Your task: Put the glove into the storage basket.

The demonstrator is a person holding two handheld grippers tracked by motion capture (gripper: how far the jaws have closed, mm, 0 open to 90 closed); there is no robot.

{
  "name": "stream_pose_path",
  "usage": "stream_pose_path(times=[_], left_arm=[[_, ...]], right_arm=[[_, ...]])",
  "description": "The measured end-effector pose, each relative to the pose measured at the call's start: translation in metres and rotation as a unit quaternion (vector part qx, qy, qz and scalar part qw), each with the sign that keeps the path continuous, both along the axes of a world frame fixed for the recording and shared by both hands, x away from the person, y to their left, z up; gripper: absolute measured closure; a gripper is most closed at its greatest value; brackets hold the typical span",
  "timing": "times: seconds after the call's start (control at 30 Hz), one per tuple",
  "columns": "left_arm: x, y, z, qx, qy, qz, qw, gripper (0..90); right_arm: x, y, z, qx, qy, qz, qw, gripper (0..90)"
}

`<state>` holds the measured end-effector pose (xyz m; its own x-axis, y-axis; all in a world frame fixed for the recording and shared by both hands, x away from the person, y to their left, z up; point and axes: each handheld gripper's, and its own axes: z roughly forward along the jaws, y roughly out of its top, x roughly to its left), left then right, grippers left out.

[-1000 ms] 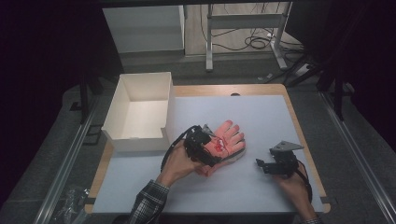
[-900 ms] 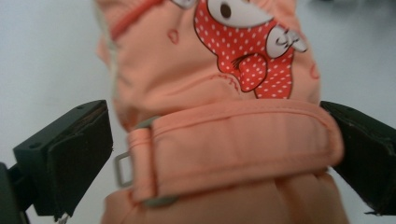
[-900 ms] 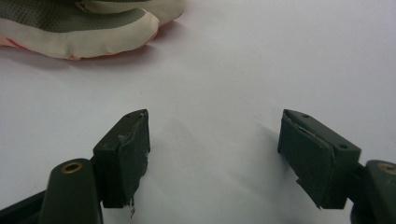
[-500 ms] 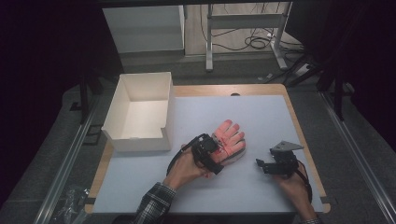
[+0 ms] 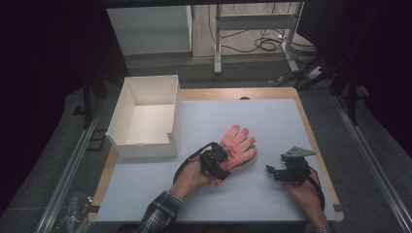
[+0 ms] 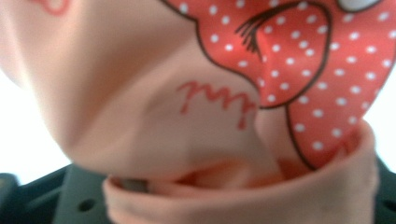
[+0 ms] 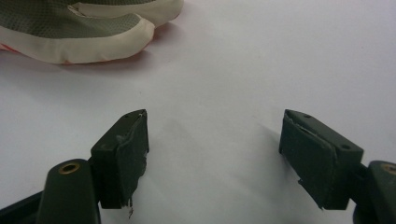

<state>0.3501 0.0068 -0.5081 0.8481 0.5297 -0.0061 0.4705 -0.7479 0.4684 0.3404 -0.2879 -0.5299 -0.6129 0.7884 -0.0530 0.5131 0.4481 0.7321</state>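
On white table point(image 5: 272, 116), pink glove point(image 5: 238, 145) beside white box point(image 5: 145, 116).

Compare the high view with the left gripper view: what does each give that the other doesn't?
High view alone: the white box open at the table's left, the right tool resting apart with jaws spread, and the left tool at the glove's cuff end. Left gripper view alone: the print up close, a red white-dotted patch, a red squiggle, and the rolled cuff bunched at the bottom. Both share the pink glove, which the left tool has just closed on.
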Motion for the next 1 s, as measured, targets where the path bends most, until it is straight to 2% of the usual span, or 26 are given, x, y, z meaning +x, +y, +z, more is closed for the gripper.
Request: stream_pose_path(times=[0.17,0.23,0.43,0.67,1.0], left_arm=[[0.001,0.003,0.004,-0.01,0.001,-0.004,0.9999,43.9],[0.004,0.005,0.006,-0.018,0.007,-0.003,0.9998,43.8],[0.011,0.012,0.019,-0.032,0.005,0.027,0.9991,43.7],[0.021,0.014,0.034,-0.023,-0.006,0.046,0.9987,42.7],[0.038,0.019,0.058,-0.032,-0.009,0.076,0.9966,41.9]], right_arm=[[0.0,0.0,0.0,0.0,0.0,0.0,1.0,24.3],[0.0,0.0,0.0,0.0,0.0,0.0,1.0,24.4],[0.0,0.0,0.0,0.0,0.0,0.0,1.0,24.3],[0.0,0.0,0.0,-0.001,-0.001,0.0,1.0,24.3],[0.0,0.0,0.0,0.0,0.0,0.0,1.0,24.2]])
